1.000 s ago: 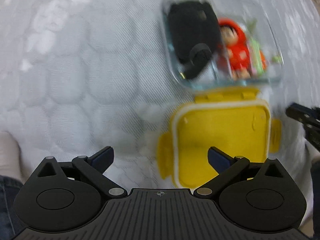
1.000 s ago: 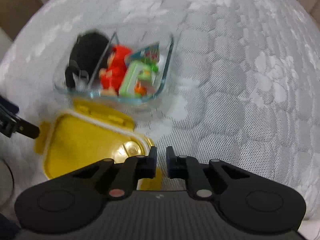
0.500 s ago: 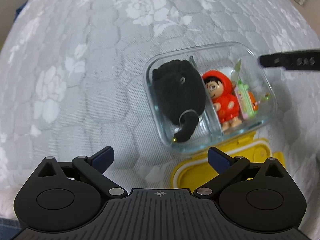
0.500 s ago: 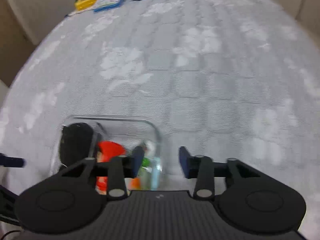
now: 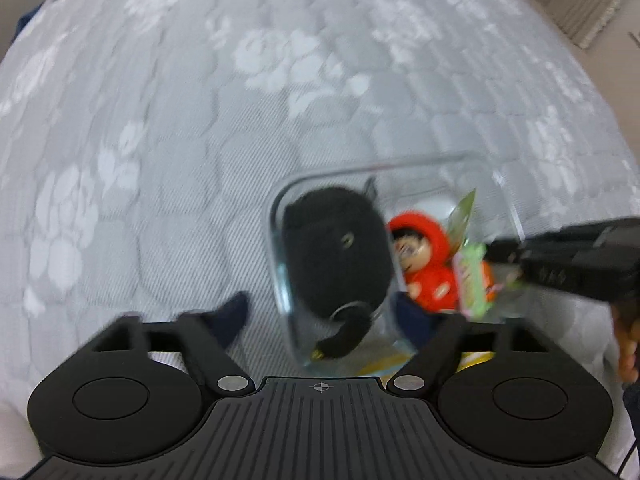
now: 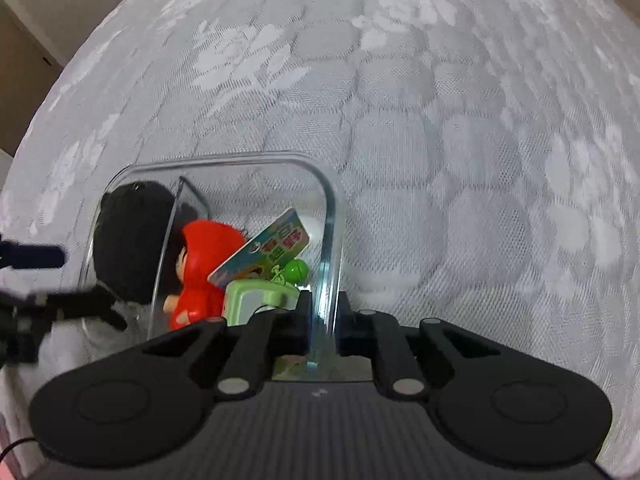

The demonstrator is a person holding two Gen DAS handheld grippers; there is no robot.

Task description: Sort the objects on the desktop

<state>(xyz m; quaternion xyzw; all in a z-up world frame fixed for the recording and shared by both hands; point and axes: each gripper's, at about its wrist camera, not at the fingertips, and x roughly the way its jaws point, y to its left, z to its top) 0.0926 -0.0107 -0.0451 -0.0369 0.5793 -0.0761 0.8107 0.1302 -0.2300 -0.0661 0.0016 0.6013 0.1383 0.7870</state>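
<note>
right gripper [image 6: 322, 320]: fingers pinched on the right wall of the glass box [image 6: 332, 216] | left gripper [image 5: 320, 316]: fingers spread wide, straddling the box's left wall | box on the grey quilt [image 6: 440, 120], holding black plush [image 5: 336, 256], red-hooded doll [image 6: 200, 276], green packet [image 6: 256, 300] | yellow lid [image 5: 384, 362] under the box shows only in the left view; card [image 6: 264, 250] face only in the right

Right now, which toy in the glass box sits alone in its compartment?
The black plush toy; the red-hooded figure shares the other side with green items.
</note>
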